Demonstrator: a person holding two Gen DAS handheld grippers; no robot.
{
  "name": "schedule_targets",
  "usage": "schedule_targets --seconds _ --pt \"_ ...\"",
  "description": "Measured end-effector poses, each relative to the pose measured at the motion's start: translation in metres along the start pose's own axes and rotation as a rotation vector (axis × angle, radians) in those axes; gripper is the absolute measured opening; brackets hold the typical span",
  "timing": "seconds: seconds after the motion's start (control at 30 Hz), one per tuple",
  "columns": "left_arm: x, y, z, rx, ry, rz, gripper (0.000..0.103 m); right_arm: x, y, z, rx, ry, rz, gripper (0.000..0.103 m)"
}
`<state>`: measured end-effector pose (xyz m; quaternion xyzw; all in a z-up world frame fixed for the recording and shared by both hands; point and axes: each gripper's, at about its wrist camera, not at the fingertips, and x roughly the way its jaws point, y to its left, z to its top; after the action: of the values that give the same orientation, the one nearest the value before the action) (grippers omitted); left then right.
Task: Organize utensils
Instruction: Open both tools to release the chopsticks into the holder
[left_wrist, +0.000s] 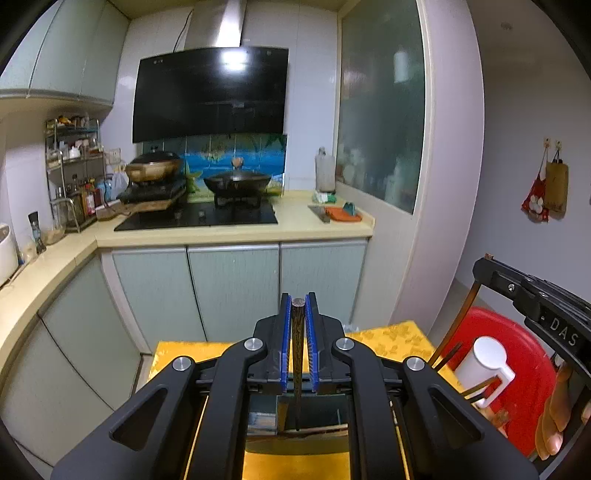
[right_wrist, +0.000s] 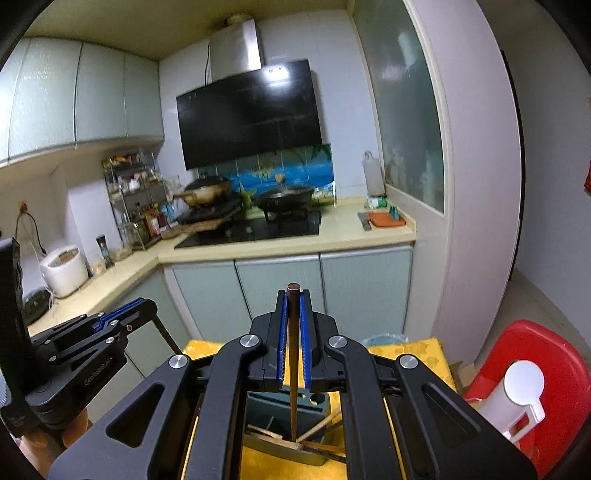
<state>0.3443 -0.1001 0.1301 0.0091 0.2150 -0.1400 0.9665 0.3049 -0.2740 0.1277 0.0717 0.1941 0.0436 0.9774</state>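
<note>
- The left tool (left_wrist: 299, 306) points forward and level, its blue pads (left_wrist: 285, 343) closed tight on a patterned dark chopstick (left_wrist: 297, 354); the stick stands upright between them, top end just above the fingertips, lower end reaching down into a grey utensil holder (left_wrist: 314, 410) beneath the tool
- The right tool (right_wrist: 294, 295) takes the same pose; its pads (right_wrist: 282, 343) are pinched on a plain dark chopstick (right_wrist: 293, 362) that hangs straight down, tip inside the holder (right_wrist: 317, 406)
- The holder stands on the yellow-clothed desk (left_wrist: 388, 332), directly below both tools
- Only the right wrist view shows the holder's round-holed top and several loose light wooden chopsticks (right_wrist: 317, 428) leaning in its compartment; it also shows the left tool from the side at the left edge
- Only the left wrist view shows the person's fingers (left_wrist: 554, 417) wrapped round the right tool's body at the right edge
- Both views show a red stool (left_wrist: 517, 369) with a white cylinder (left_wrist: 484, 362) beside the desk
</note>
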Motion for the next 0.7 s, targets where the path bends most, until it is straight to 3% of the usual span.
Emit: schedule_targets --seconds 0.33,0.4,0.47,0.5,0.53,0.67,0.7 --pt "0.006 0.007 -0.02 0.008 0.036 0.0 0.008 0.022 0.007 -0.019 -0.008 0.083 0.011 0.009" --pt "0.001 0.007 -0.019 0.007 0.025 -0.002 0.017 0.022 0.007 -0.018 -0.006 0.091 0.018 0.011" --pt "-0.006 0.008 -0.018 0.006 0.011 0.001 0.037 0.019 0.008 -0.018 -0.011 0.093 0.012 0.027" --pt "-0.011 0.009 -0.017 0.002 0.001 0.001 0.041 0.018 0.009 -0.017 -0.01 0.088 0.006 0.042" --pt "-0.015 0.01 -0.016 -0.001 -0.008 0.0 0.048 0.016 0.008 -0.017 -0.009 0.079 -0.002 0.048" --pt "-0.033 0.016 -0.012 -0.028 -0.036 -0.012 0.078 0.007 0.007 -0.017 -0.015 0.065 -0.001 0.054" --pt "-0.039 0.018 -0.012 -0.041 -0.052 -0.009 0.081 0.003 0.006 -0.017 -0.015 0.061 -0.003 0.057"
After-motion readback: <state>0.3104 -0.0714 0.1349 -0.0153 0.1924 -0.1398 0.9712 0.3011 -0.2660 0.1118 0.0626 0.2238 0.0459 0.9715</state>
